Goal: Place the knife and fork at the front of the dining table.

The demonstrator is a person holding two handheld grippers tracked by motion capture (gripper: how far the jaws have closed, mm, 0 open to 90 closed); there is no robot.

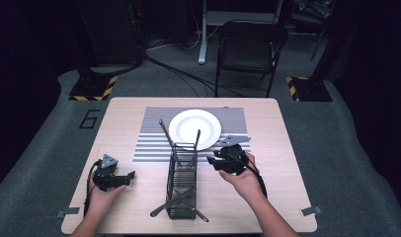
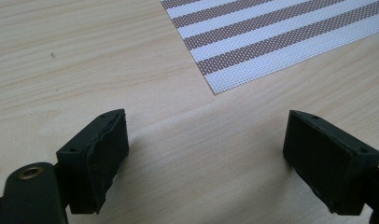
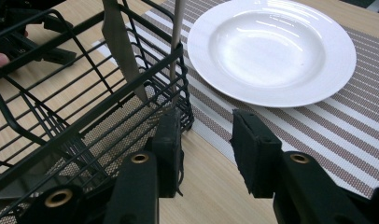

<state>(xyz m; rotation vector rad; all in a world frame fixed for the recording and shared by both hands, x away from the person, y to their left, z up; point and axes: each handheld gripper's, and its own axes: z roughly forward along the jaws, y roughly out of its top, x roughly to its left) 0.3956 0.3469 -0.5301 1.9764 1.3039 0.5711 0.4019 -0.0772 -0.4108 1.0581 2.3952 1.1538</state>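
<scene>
A black wire cutlery basket (image 1: 181,185) stands lengthwise in the middle of the wooden table (image 1: 114,118). Two utensils (image 1: 166,136) lean upright in its far end and others lie across its near end (image 1: 175,200). A white plate (image 1: 194,129) rests on a striped placemat (image 1: 149,143) behind it. My right gripper (image 1: 212,162) hovers just right of the basket (image 3: 61,107), jaws apart with nothing between them (image 3: 206,140), beside a knife blade (image 3: 122,51) and the plate (image 3: 271,51). My left gripper (image 1: 130,176) rests left of the basket, wide open (image 2: 206,154) over bare wood near the placemat's corner (image 2: 271,37).
A black folding chair (image 1: 250,47) stands beyond the table's far edge, with cables on the floor near it. Yellow-and-black striped bases (image 1: 92,89) flank the table's far corners. Bare wood lies on either side of the basket.
</scene>
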